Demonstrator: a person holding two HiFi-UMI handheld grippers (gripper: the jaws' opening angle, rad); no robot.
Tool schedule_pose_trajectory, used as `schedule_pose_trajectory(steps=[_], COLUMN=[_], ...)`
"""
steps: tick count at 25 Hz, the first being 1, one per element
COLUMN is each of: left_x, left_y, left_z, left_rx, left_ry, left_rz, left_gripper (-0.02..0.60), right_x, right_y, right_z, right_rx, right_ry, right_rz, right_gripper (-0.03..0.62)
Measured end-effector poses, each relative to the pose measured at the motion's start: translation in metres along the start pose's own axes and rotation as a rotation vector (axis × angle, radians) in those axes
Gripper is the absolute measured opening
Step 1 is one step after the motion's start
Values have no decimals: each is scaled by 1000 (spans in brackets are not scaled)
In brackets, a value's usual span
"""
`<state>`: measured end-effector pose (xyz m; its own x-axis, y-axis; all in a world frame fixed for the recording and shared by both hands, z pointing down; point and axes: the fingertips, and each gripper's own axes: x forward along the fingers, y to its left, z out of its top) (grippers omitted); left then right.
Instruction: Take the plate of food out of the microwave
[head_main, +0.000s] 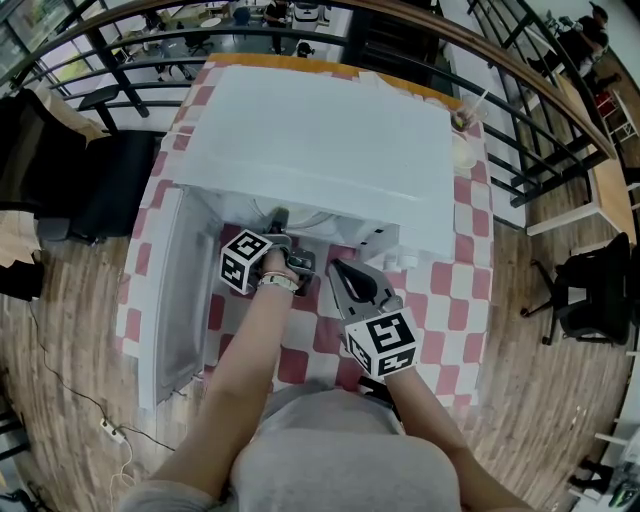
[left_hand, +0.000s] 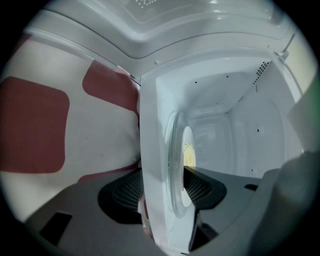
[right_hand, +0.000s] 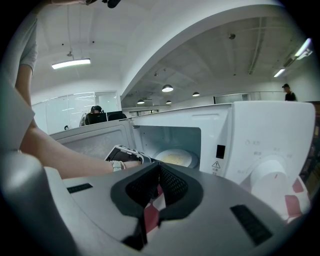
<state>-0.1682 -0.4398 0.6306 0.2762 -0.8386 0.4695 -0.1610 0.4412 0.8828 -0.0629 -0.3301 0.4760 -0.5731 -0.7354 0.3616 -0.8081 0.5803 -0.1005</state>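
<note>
The white microwave (head_main: 320, 130) stands on a red-and-white checked cloth with its door (head_main: 185, 290) swung open to the left. Inside lies a pale plate (right_hand: 175, 158) with yellow food (left_hand: 189, 155). My left gripper (head_main: 280, 222) reaches into the opening, rolled on its side. In the left gripper view the plate's rim (left_hand: 157, 165) stands edge-on between the jaws of the left gripper (left_hand: 162, 192), a pad on either side; I see no firm press. My right gripper (head_main: 340, 270) waits in front of the microwave over the cloth, its jaws together and empty (right_hand: 159, 170).
The control panel with a round dial (right_hand: 270, 175) is right of the cavity. A cup with a straw (head_main: 463, 135) stands at the table's far right corner. Railings and chairs surround the table.
</note>
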Motion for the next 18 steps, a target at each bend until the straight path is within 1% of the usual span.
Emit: schedule_pose_trajectory(steps=[3, 10, 13, 16, 18], left_x=[-5, -13, -19, -23, -24], left_y=[-1, 2, 2, -1, -2], left_z=[-1, -2, -3, -4, -4], left_rx=[-3, -16, -14, -7, -6], left_ry=[-4, 6, 6, 8, 10], left_rz=[6, 25, 33, 36, 37], left_gripper=[239, 216, 187, 139, 126], right_x=[-1, -4, -6, -7, -7], right_y=[2, 7, 6, 6, 8], right_z=[1, 3, 3, 3, 4], right_rx=[-2, -4, 2, 6, 5], right_ry=[-2, -16, -17, -22, -25], right_rz=[2, 5, -3, -6, -1], right_gripper=[26, 26, 26, 26, 26])
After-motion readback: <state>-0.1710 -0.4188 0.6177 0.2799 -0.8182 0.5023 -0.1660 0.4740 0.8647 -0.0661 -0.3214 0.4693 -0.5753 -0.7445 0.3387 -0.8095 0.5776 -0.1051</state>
